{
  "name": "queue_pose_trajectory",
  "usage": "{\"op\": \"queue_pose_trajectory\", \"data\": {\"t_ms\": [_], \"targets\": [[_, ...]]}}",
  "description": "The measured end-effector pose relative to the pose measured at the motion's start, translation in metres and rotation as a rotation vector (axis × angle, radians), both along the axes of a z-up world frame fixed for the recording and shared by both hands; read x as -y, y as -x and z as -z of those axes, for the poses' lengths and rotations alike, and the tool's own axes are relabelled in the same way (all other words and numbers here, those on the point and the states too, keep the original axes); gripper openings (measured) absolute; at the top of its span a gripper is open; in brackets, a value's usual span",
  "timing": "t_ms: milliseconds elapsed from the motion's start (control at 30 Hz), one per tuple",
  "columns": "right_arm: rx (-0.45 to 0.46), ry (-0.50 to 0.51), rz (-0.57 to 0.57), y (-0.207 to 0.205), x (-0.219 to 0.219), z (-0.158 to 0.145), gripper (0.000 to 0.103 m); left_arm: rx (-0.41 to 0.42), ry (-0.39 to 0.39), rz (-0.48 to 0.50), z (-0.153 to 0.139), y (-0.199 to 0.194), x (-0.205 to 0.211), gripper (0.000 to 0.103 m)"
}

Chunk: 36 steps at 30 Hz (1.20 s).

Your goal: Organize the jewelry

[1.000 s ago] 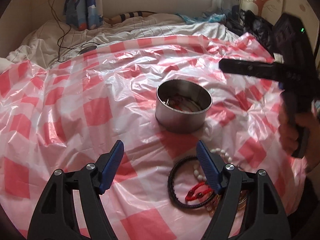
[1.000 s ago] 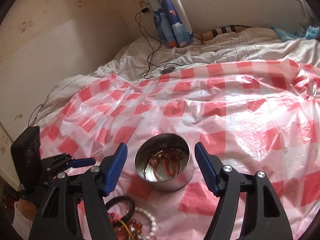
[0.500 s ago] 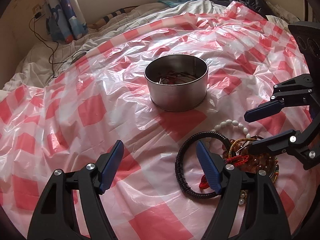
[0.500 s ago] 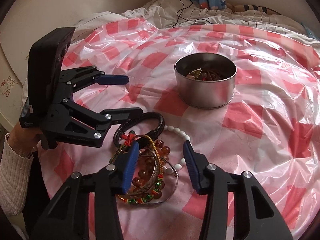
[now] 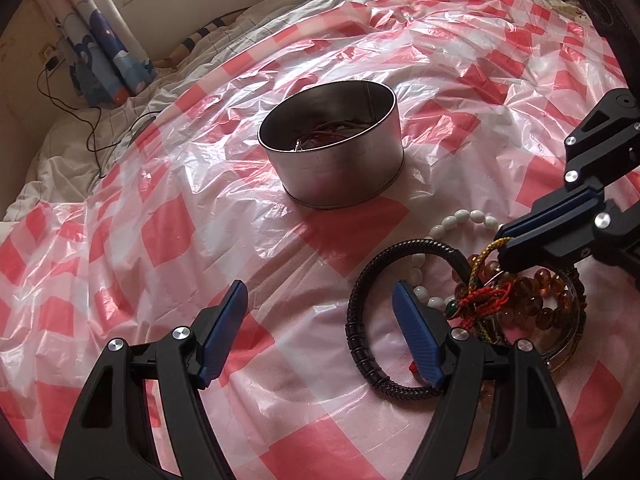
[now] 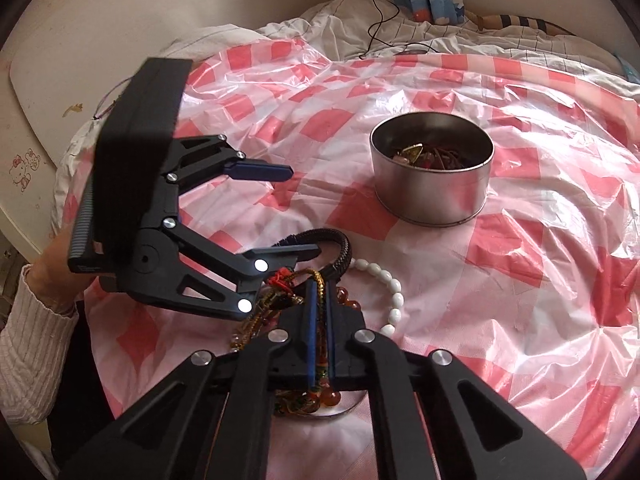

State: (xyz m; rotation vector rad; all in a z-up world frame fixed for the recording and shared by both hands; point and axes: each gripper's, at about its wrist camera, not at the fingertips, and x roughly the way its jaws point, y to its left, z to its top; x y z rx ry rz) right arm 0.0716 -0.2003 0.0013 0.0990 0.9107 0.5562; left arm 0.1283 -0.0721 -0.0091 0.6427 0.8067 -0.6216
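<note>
A round metal tin (image 5: 332, 152) holding several pieces of jewelry stands on the red-checked plastic sheet; it also shows in the right wrist view (image 6: 432, 172). A pile of bracelets lies in front of it: a black braided bangle (image 5: 360, 320), white beads (image 5: 464, 218), amber beads (image 5: 536, 304) and a gold-and-red cord bracelet (image 5: 480, 276). My right gripper (image 6: 319, 292) is shut on the cord bracelet (image 6: 316, 280), and also shows in the left wrist view (image 5: 500, 250). My left gripper (image 5: 320, 300) is open and empty, its right finger over the black bangle (image 6: 340, 248).
The plastic sheet (image 5: 160, 220) covers a bed with rumpled white bedding (image 5: 80, 140) behind. A black cable (image 5: 92, 120) lies on the bedding. A patterned curtain (image 5: 104, 60) hangs at the back wall. A white headboard (image 6: 36, 100) stands at the left.
My right gripper has lowered onto the bracelet pile and closed on the cord bracelet. My left gripper has moved closer to the pile and stays open.
</note>
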Motion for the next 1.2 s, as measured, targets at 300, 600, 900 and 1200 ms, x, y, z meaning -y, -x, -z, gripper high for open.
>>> {"op": "queue_pose_trajectory", "data": {"t_ms": [300, 600, 900, 1200], "targets": [[0.039, -0.103, 0.073, 0.000, 0.034, -0.022, 0.004, -0.042, 0.188, 0.040, -0.031, 0.007, -0.026, 0.074], [-0.138, -0.162, 0.040, -0.017, 0.039, 0.003, 0.014, -0.143, 0.241, 0.285, -0.025, 0.040, 0.007, 0.080], [-0.143, -0.272, 0.123, -0.020, 0.062, 0.002, 0.057, -0.388, 0.331, 0.185, -0.002, 0.017, 0.015, 0.066], [-0.180, -0.250, 0.042, -0.019, 0.050, 0.005, 0.057, -0.425, 0.421, 0.075, -0.008, -0.005, -0.011, 0.008]]}}
